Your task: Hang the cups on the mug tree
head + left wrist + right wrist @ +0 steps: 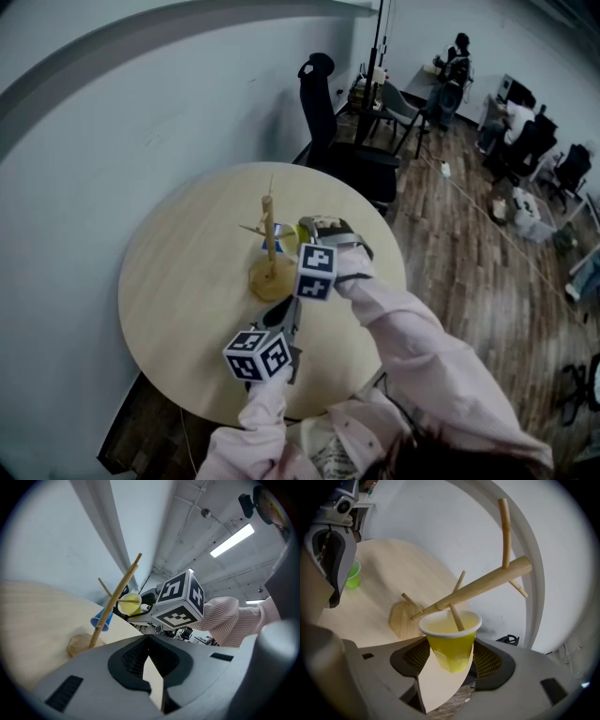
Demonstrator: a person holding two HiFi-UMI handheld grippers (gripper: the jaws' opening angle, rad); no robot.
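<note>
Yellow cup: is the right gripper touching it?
Touching. The right gripper view shows the right gripper clamping the yellow cup between both pads, with no gap on either side.

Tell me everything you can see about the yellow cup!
The yellow cup looks like paper, with a white rim and a pale yellow inside. It is empty and tilted, mouth towards the mug tree. The right gripper pinches its lower sides, and one wooden peg pokes into its mouth.

Round wood table (178, 272), pale wall (112, 103), plank floor (469, 272), black office chair (320, 105), seated ppl (454, 67) at back, strip light (233, 540)
</note>
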